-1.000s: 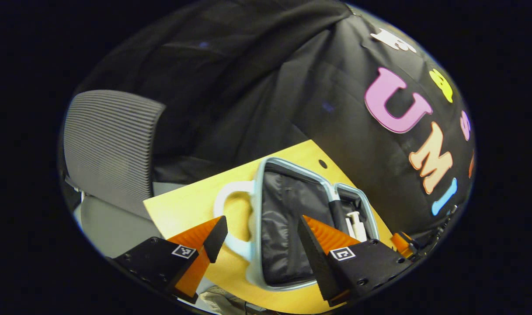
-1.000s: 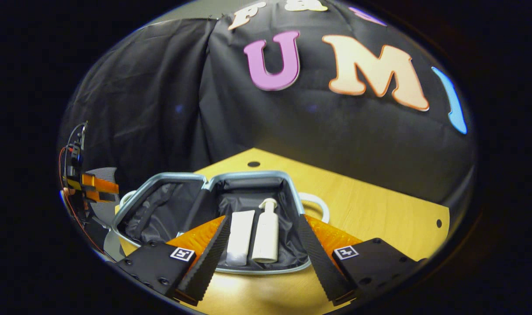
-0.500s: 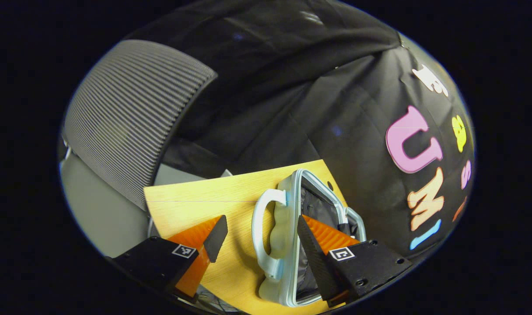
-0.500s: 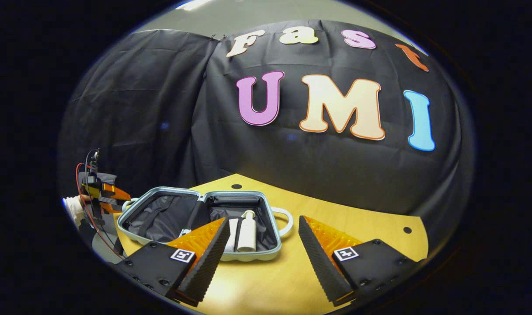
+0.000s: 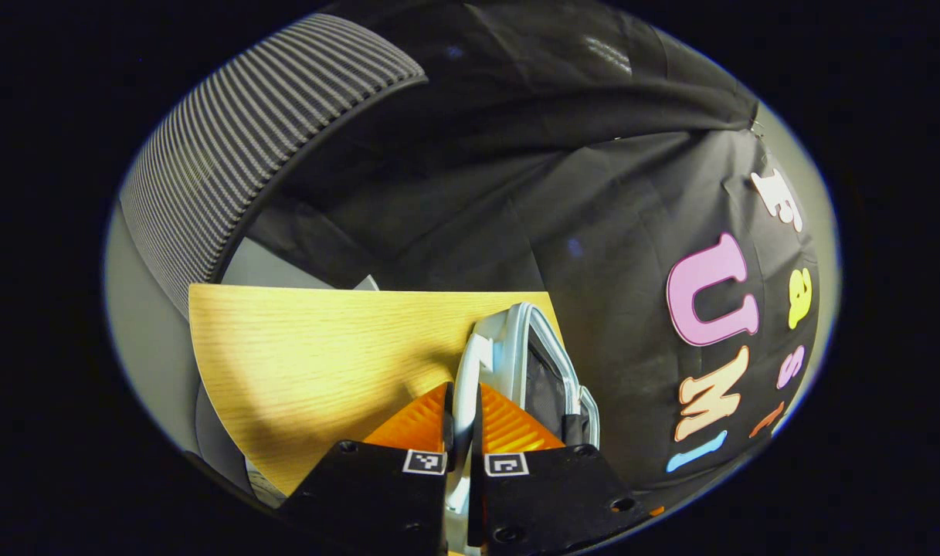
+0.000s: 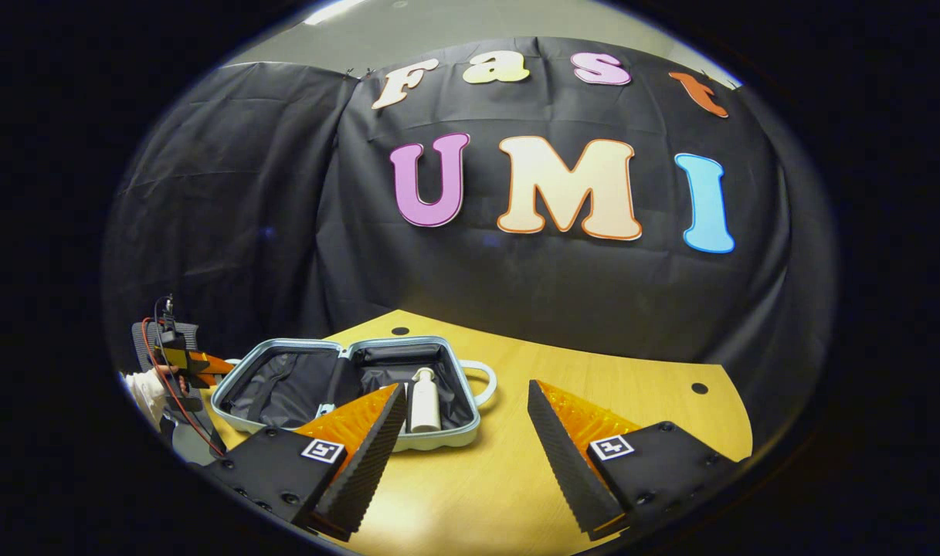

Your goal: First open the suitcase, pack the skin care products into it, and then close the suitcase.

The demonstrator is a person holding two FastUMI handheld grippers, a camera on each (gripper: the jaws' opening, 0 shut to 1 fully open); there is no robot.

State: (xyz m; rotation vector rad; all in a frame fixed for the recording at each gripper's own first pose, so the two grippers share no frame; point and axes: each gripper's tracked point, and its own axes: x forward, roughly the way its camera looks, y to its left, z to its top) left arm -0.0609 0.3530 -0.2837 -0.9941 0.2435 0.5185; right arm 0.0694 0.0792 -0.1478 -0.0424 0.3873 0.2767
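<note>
The pale blue suitcase (image 6: 431,442) lies open on the wooden table, its dark lining showing. A white pump bottle (image 6: 423,394) lies in its right half. My right gripper (image 6: 466,432) hovers open over the table, in front of and to the right of the case, holding nothing. In the left gripper view the suitcase (image 5: 516,340) shows edge-on. Its pale handle (image 5: 463,378) runs between my fingers, and my left gripper (image 5: 462,413) is shut on it. In the right gripper view, the left gripper (image 6: 207,361) sits at the case's left end, with a white sleeve (image 6: 147,386) behind it.
The wooden table (image 6: 516,479) has a small hole (image 6: 699,388) near its right corner and bare surface right of the case. A second handle (image 6: 481,378) sticks out of the case's right end. A grey ribbed chair back (image 5: 230,147) stands beyond the table's left edge.
My left gripper came down onto the suitcase handle and shut on it. My right gripper pulled back and away from the suitcase, still open.
</note>
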